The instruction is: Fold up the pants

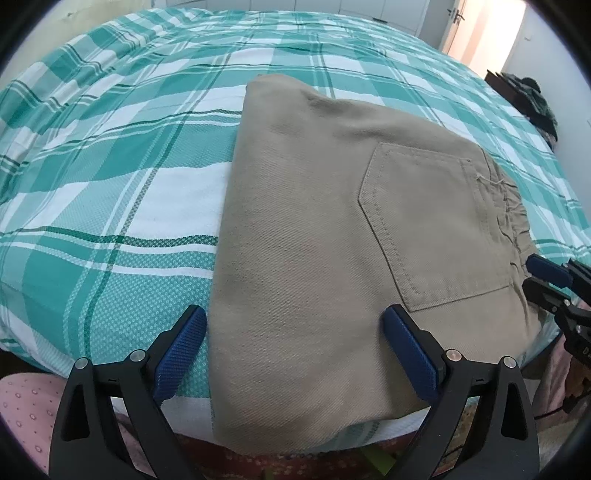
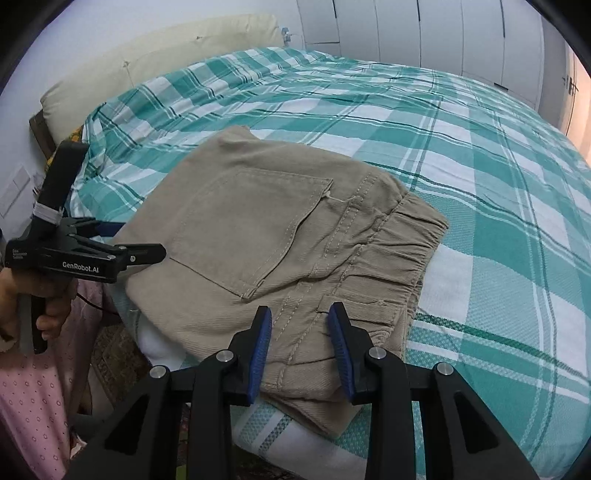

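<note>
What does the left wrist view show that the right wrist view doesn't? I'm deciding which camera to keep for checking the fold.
Only the left wrist view shows the open doorway and the dark clothes pile beside the bed. Only the right wrist view shows the cream headboard, the white wardrobe doors, the pants' elastic waistband in full, and the hand holding the left gripper. Both show the folded khaki pants with their back pocket on the teal plaid bedspread.

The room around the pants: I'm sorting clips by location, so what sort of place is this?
Most likely a bedroom: the folded pants lie on a bed with a teal plaid sheet, a cream headboard behind it and white wardrobe doors along the wall.
</note>
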`<state>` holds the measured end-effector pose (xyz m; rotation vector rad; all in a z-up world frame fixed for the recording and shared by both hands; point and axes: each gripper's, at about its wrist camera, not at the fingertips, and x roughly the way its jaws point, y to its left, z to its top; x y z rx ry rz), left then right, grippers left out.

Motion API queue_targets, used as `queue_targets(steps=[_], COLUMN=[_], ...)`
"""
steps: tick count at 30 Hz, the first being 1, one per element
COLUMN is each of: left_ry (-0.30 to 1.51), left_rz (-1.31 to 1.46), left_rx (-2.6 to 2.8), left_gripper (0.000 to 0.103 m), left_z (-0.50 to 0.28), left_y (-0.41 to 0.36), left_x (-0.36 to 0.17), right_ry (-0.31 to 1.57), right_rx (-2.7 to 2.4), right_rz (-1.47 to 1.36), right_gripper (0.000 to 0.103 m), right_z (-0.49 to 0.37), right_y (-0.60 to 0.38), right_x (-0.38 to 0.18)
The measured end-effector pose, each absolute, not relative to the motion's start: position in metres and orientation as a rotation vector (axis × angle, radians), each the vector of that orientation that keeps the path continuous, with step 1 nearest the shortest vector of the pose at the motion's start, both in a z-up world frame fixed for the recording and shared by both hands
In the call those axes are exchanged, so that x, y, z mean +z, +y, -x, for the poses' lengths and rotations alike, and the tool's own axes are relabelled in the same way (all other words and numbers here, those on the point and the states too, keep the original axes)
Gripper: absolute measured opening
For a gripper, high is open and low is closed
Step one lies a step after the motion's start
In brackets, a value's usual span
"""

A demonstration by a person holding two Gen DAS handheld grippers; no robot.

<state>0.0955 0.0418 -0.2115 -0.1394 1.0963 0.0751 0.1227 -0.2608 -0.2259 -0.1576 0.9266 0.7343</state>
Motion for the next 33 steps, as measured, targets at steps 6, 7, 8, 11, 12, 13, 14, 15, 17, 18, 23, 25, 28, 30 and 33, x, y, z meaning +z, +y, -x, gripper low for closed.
queue_targets(steps=[6, 7, 8, 11, 12, 13, 14, 15, 17, 18, 23, 25, 28, 30, 33], left_ry=[1.088, 1.088, 1.088, 1.084, 1.082, 1.081, 1.08, 1.08, 1.079, 1.079, 1.077, 1.075, 1.075, 1.075, 1.074], left_rz=[0.139, 0.14, 0.14, 0.139, 0.139, 0.139, 0.14, 0.14, 0.139, 0.14, 0.141, 0.142, 0.142, 0.142, 0.142], left_rx=[0.075, 0.075, 0.076, 0.076, 0.077, 0.076, 0.077, 0.076, 0.077, 0.077, 0.076, 0.076, 0.076, 0.076, 0.076], left_gripper=[0.098, 0.098, 0.098, 0.098, 0.098, 0.098, 0.098, 0.098, 0.098, 0.098, 0.098, 0.098, 0.098, 0.098, 0.098], left_z=[-0.0944, -0.0943, -0.0941, -0.0934, -0.093, -0.0928, -0.0925, -0.0923, -0.0922, -0.0923, -0.0923, -0.0919, -0.0917, -0.0917, -0.0917], left_y=[0.0413, 0.0415, 0.0415, 0.0414, 0.0414, 0.0412, 0.0409, 0.0409, 0.0408, 0.041, 0.0415, 0.0412, 0.0409, 0.041, 0.0411], left_x=[-0.212, -0.2121, -0.2121, -0.212, -0.212, -0.212, -0.2119, -0.2118, -0.2118, -0.2119, -0.2119, -0.2114, -0.2114, -0.2115, -0.2115], right_ry=[0.918, 0.918, 0.918, 0.916, 0.915, 0.914, 0.913, 0.913, 0.912, 0.912, 0.911, 0.911, 0.911, 0.91, 0.91], right_rx=[0.726, 0.725, 0.725, 0.724, 0.723, 0.721, 0.72, 0.718, 0.718, 0.719, 0.718, 0.717, 0.716, 0.716, 0.716], right_rz=[0.148, 0.148, 0.147, 0.147, 0.147, 0.149, 0.15, 0.151, 0.15, 0.151, 0.153, 0.153, 0.153, 0.152, 0.153], right_gripper=[0.033, 0.033, 0.033, 0.033, 0.033, 0.033, 0.034, 0.033, 0.034, 0.034, 0.034, 0.034, 0.034, 0.034, 0.034], right_z=[-0.1183, -0.1184, -0.1185, -0.118, -0.1178, -0.1176, -0.1173, -0.1171, -0.1171, -0.1173, -0.1175, -0.1175, -0.1174, -0.1176, -0.1174], right_y=[-0.2672, -0.2672, -0.2672, -0.2669, -0.2666, -0.2663, -0.2657, -0.2657, -0.2659, -0.266, -0.2661, -0.2661, -0.266, -0.2662, -0.266], right_x=[-0.224, -0.2241, -0.2241, -0.2239, -0.224, -0.2239, -0.2238, -0.2238, -0.2238, -0.2238, -0.2238, -0.2238, -0.2238, -0.2238, -0.2238])
